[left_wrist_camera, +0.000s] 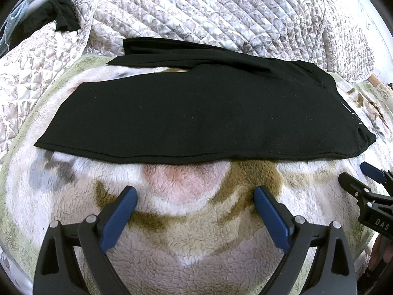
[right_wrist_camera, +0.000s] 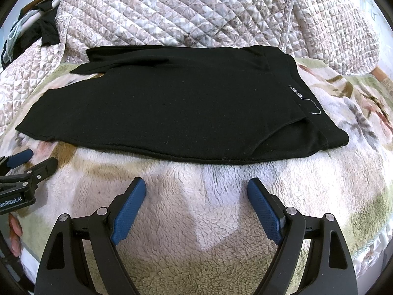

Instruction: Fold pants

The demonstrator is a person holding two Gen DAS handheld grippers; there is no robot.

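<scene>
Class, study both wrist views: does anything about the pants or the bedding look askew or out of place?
Mostly tidy. The black pants lie flat on the fleece blanket, but the legs are not squared: the far leg pokes out past the near one. A dark garment lies crumpled on the quilt.

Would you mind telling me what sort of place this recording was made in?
Most likely a bedroom, with the work done on a bed. The black pants lie on a fleece blanket, a quilted floral bedspread is bunched up behind them, and more dark clothing lies at the far left.
</scene>
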